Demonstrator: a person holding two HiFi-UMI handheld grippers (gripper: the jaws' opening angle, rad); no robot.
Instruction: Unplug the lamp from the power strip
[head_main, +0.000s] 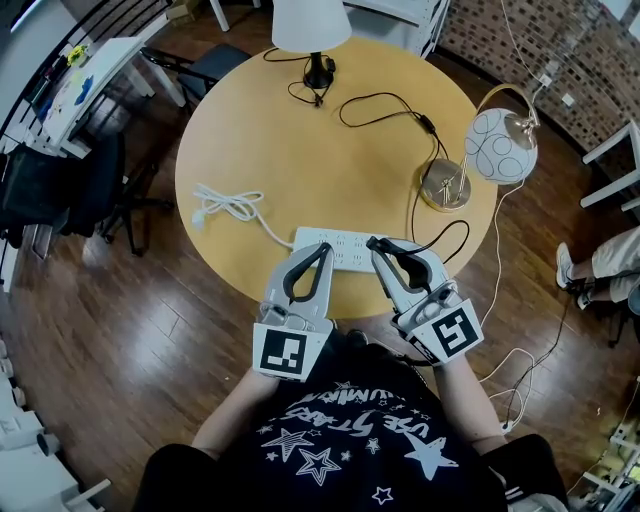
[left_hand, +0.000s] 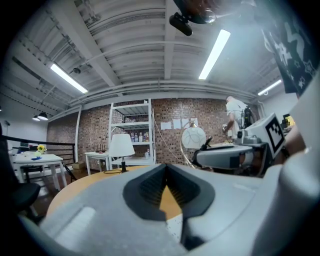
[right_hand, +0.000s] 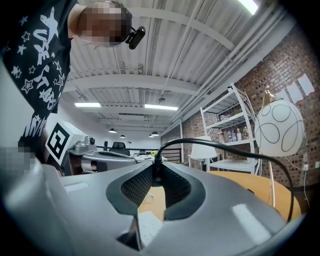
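Currently, the person's 2 grippers are pointing level over the near edge of the round desk (head_main: 300, 150), side by side and a little apart. The left gripper (head_main: 322, 250) is holding its jaws together at the tips with nothing between them. Its tips are lying over the left part of the white power strip (head_main: 345, 250). The right gripper (head_main: 377, 245) is closing its jaws on the black plug (head_main: 374, 242) at the right part of the strip. In the right gripper view, the plug (right_hand: 157, 176) is sitting clamped between the 2 pads, and the black cord (right_hand: 210, 142) is arching out of it to the right. Whether the prongs are seated in the strip cannot be told.

Further out, the cord (head_main: 425, 125) is looping across the desk beside the brass base of the globe lamp (head_main: 502, 145), which is standing at the right edge. To the left, a white cable (head_main: 228, 205) is lying coiled on the desk. At the far edge, a white-shade lamp (head_main: 312, 22) is standing upright.
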